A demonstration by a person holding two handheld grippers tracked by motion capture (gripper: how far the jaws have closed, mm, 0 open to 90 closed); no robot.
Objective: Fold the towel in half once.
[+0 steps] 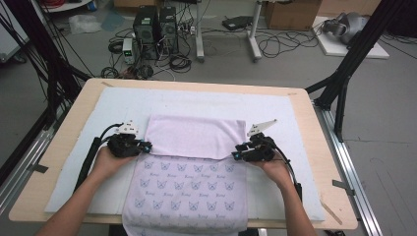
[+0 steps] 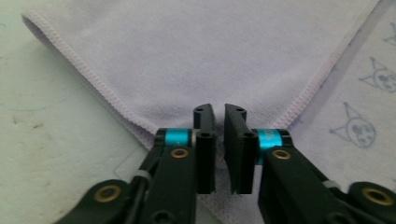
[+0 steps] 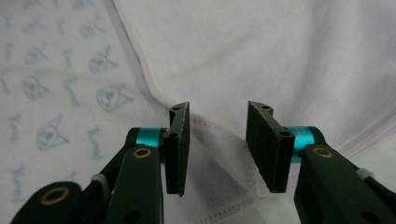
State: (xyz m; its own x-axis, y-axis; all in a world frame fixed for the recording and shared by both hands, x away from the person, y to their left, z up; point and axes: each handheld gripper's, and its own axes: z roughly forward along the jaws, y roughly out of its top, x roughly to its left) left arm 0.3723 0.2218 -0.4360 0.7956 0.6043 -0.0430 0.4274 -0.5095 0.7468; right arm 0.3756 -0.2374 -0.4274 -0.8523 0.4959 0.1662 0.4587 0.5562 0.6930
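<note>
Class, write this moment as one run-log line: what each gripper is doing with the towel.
left gripper: shut at towel corner | right gripper: open, hem between fingers | towel: far part folded over, plain side up

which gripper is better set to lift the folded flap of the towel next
Left, probably. The left gripper has its jaws nearly shut at the corner of the folded flap, while the right gripper stands open around its hem.

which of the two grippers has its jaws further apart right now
The right gripper. Its jaws stand clearly apart over the hemmed corner of the towel, while the left gripper has its jaws nearly together at the towel's other folded corner.
</note>
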